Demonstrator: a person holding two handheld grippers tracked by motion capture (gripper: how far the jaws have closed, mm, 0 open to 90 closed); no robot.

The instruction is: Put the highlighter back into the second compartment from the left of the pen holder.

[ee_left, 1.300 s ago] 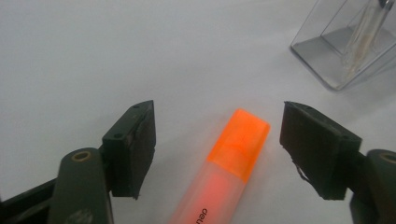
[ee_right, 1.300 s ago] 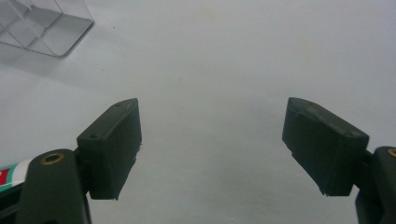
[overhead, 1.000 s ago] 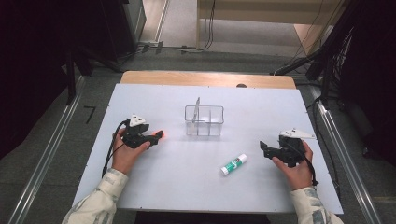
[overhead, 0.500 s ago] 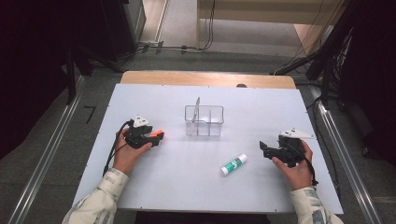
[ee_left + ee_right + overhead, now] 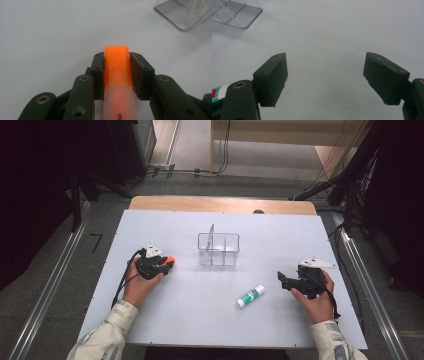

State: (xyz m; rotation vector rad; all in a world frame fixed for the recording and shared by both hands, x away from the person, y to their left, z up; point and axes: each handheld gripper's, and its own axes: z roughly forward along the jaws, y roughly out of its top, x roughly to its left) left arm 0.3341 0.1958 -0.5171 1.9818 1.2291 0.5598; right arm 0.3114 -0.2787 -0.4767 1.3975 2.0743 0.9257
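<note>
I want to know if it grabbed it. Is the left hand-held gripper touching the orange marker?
Touching. In the left gripper view, the left hand-held gripper, whose jaws have just been closing, presses both pads against the sides of the orange marker.

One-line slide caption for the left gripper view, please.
Left gripper, jaws just closed, pinches an orange-capped highlighter over the white table, clear organizer beyond.

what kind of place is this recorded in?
Probably a lab or test room set up for recording: a bare white table framed by dark curtains, loose cables on the floor, and handheld grippers, the left gripper closed on an orange marker.
</note>
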